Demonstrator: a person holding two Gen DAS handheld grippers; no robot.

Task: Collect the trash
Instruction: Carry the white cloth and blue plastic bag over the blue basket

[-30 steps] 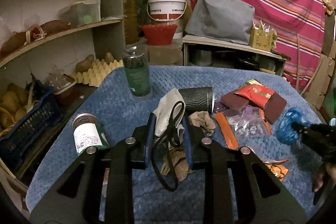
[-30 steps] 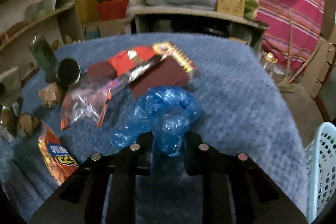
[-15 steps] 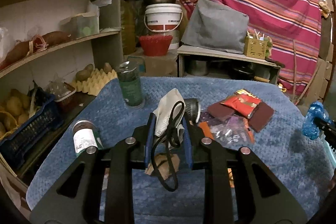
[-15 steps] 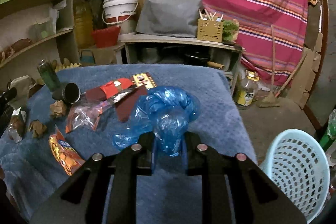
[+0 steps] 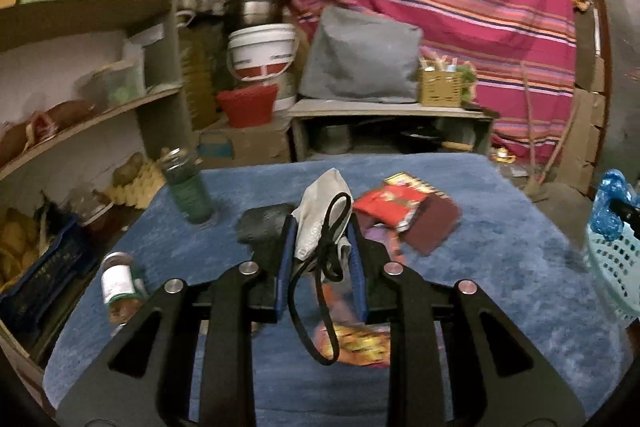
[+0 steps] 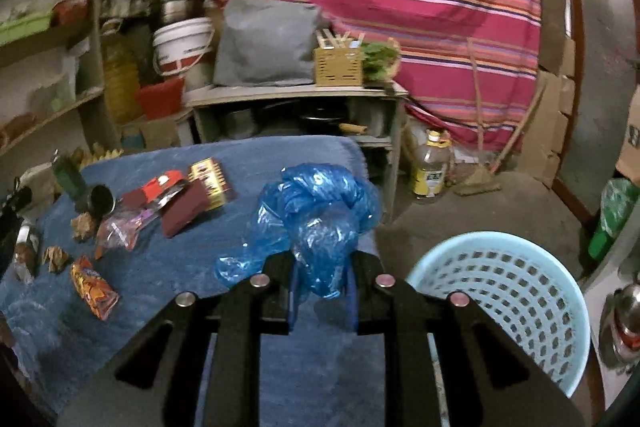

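Observation:
My left gripper (image 5: 321, 247) is shut on a crumpled whitish face mask (image 5: 320, 211) whose black strap loops down between the arms. It hangs above the blue-covered table (image 5: 500, 267). My right gripper (image 6: 322, 283) is shut on a bunched blue plastic bag (image 6: 320, 211), held over the table's right end, just left of the light blue laundry-style basket (image 6: 508, 295). The same bag (image 5: 610, 207) and basket (image 5: 612, 259) show at the right edge of the left wrist view. Snack wrappers (image 6: 94, 287), red and maroon packets (image 6: 180, 199) and brown paper scraps lie on the table.
A green bottle (image 5: 188, 191), a black cup (image 5: 260, 223) on its side and a lying jar (image 5: 118, 283) sit on the table's left part. Shelves with crates stand left. A low shelf with a grey cushion (image 5: 360, 55) and a striped cloth stand behind. A yellow-labelled jug (image 6: 432, 167) rests on the floor.
Both grippers have lifted and drawn back from the table with their loads. The right one has swung right, bringing the basket into its view; the table items look farther away.

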